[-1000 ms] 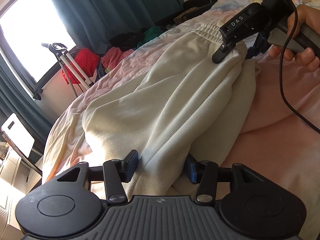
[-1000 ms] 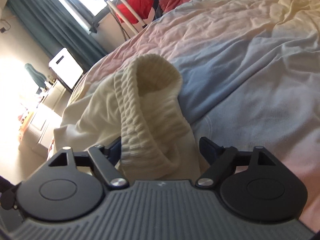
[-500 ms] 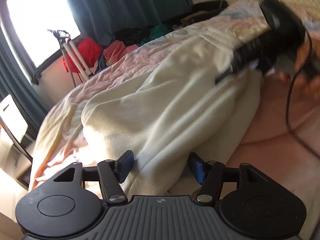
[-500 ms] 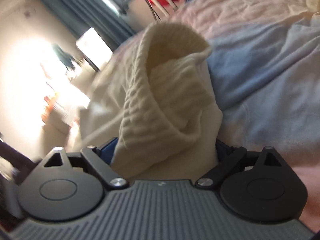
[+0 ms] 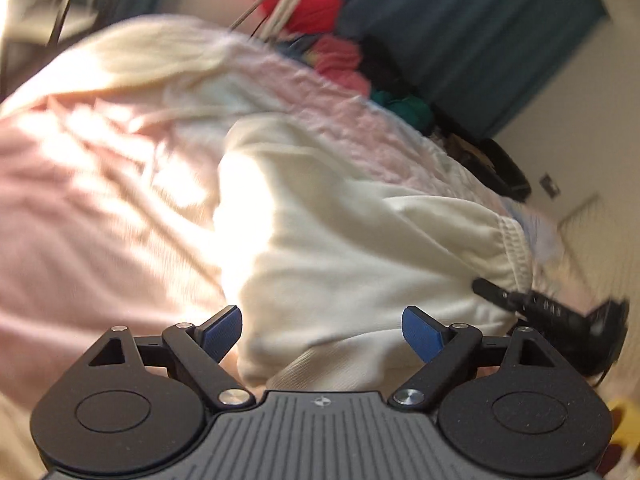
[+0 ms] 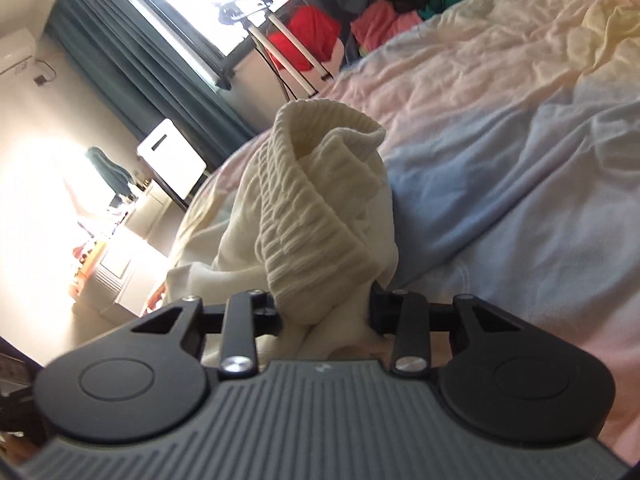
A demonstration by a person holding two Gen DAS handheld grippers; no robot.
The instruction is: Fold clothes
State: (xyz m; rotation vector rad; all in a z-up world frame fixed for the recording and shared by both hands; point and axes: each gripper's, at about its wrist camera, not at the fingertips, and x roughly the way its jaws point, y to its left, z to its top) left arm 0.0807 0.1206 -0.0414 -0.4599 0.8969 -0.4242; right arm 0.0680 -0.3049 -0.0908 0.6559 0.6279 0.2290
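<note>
Cream sweatpants lie on the bed, folded over. My left gripper is open, its blue pads standing either side of the ribbed cuff end, not clamping it. My right gripper is shut on the elastic waistband, which bunches up and stands above the jaws. The right gripper also shows in the left wrist view at the waistband, blurred.
The bed has a rumpled pink and pale blue cover. A pile of red, pink and green clothes lies at the far side by teal curtains. A tripod stand stands by the window.
My left gripper has opened wider and swung sharply, so its view has rotated. My right gripper has closed on the waistband and lifted it into a tighter bunch.
</note>
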